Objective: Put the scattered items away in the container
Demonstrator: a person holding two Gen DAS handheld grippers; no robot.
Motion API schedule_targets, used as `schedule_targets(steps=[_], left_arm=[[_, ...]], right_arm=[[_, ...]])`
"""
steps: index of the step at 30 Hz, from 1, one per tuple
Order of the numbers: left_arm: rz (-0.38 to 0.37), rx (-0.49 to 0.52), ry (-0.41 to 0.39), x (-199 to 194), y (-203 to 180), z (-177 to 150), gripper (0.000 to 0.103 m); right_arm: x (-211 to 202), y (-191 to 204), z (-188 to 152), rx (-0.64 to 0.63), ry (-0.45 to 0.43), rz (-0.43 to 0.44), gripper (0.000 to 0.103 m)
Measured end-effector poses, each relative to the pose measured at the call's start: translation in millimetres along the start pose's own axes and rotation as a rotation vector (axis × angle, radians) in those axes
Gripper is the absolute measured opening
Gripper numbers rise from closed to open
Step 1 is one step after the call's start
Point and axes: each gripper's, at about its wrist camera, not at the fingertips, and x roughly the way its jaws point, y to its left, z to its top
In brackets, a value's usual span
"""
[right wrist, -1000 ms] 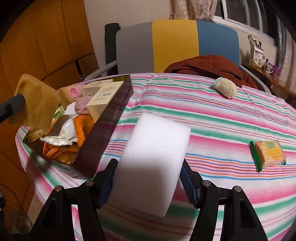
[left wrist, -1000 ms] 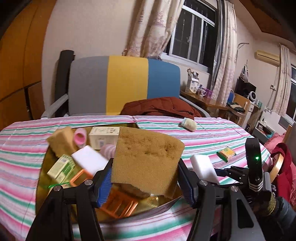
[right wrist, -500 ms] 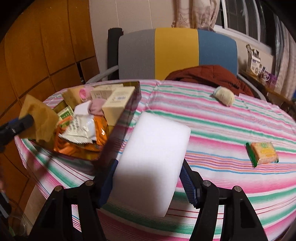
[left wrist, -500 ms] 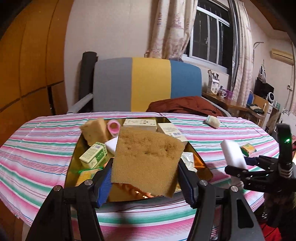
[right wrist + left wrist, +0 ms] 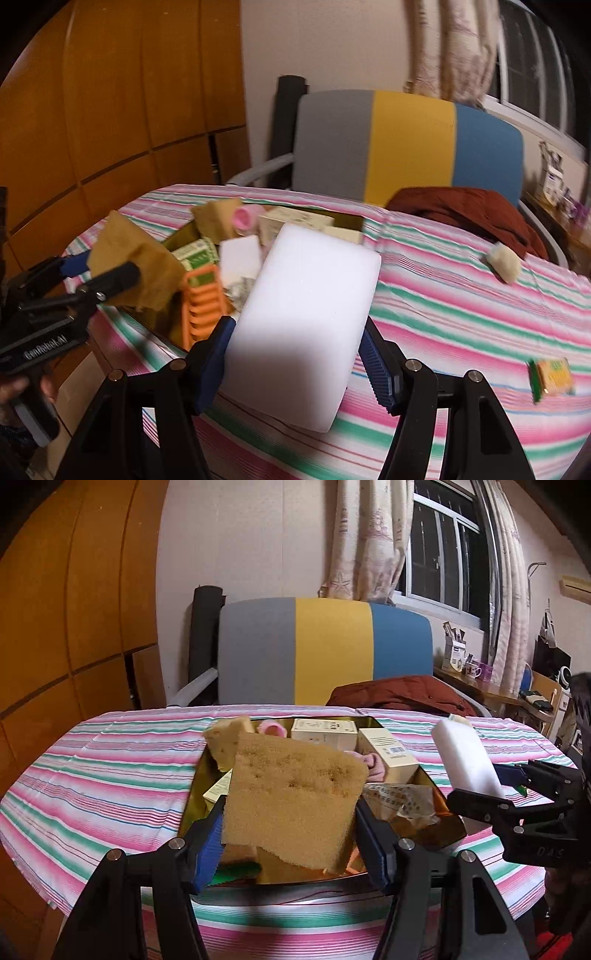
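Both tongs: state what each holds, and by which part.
Left tongs clamp the brown sponge by its side edges; right tongs clamp the white foam block by its sides.

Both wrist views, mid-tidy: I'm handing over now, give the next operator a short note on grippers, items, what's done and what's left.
Left gripper: shut on the brown sponge, held over the near edge of the gold tray.
Right gripper: shut on the white foam block, held beside the tray's right side, not yet over it.
Done: the tray already holds boxes, a pink roller, an orange rack, another sponge and wrappers.
Left: drop both held pieces in, then fetch the green-wrapped snack and the small beige piece from the striped tablecloth.
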Motion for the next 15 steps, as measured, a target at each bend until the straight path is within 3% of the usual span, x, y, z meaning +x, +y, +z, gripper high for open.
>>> schedule_targets(steps=[15], left_arm=[[0.044,-0.017,0.027,20,20,-4,0.065]], right_arm=[[46,37,27,-0.063,0.026,0.079,0.067]])
